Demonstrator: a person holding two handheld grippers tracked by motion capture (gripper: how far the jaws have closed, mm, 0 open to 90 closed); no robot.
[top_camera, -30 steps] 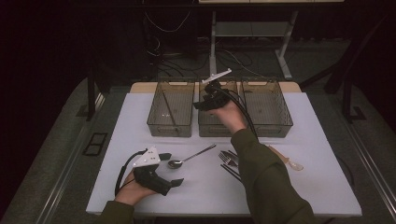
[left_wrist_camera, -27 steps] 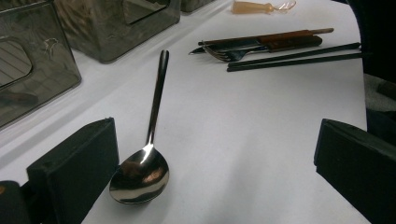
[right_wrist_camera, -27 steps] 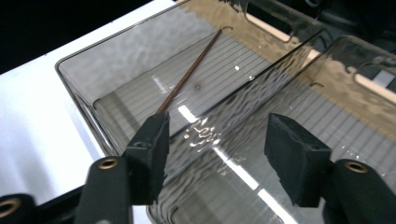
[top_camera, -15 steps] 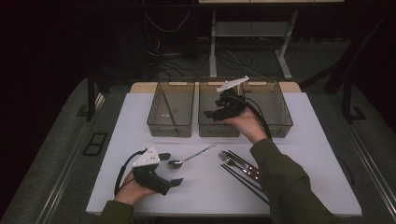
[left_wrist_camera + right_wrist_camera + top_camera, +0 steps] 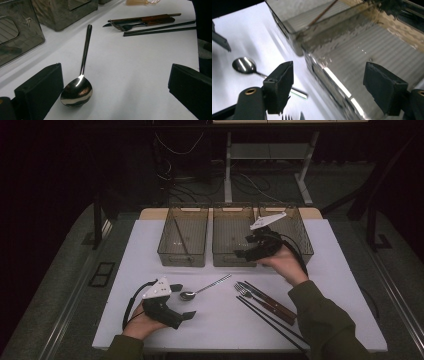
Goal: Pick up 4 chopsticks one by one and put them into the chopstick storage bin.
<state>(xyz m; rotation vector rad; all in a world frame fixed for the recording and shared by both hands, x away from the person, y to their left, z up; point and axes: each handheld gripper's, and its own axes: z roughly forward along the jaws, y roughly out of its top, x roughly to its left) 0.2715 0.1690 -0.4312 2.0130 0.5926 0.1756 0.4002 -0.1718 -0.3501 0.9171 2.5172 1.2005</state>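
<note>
Sorting cutlery into bins, early stage by the look of it. One stick-like piece lies in the left bin (image 5: 183,236); mid bin (image 5: 233,236) looks empty. Spoon (image 5: 205,287), fork (image 5: 252,296), knife (image 5: 272,301) and chopsticks (image 5: 272,322) lie loose on the white table (image 5: 345,270).

Right gripper (image 5: 246,251) hovers at the mid bin's near edge, jaws just opening, nothing between them. Left gripper (image 5: 186,304) rests beside the spoon bowl, jaws wide apart, empty.

Bins: smoky clear plastic, ribbed floors. Spoon: polished steel. Knife: wooden handle.
</note>
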